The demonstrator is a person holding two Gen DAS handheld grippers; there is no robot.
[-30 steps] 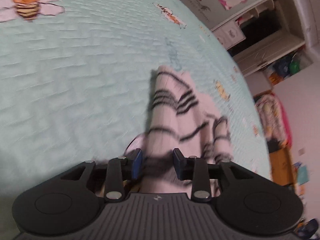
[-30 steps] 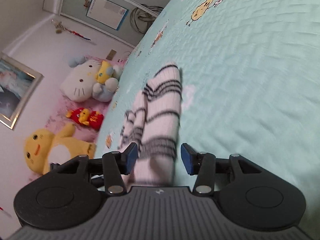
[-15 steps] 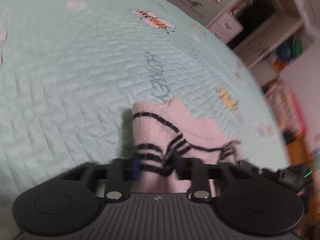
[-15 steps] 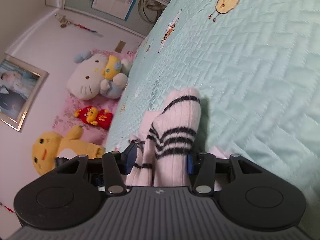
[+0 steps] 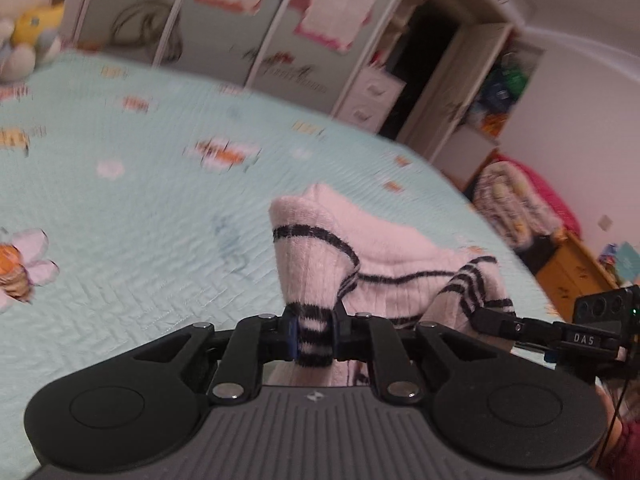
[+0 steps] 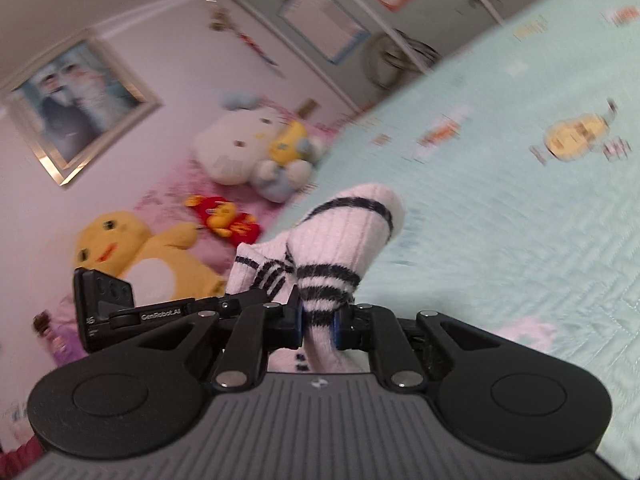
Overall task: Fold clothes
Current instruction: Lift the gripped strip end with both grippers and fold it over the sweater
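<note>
grippers both just closed: left gripper [image 5: 314, 336] and right gripper [image 6: 318, 322] pinch the striped garment [image 5: 384, 256] above the bedspread [image 5: 140, 220]; you've folded nothing yet.

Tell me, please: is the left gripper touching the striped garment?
Touching. In the left wrist view, the left gripper has just closed its jaws on a bunched fold of the striped garment, with both pads pressing the fabric.
</note>
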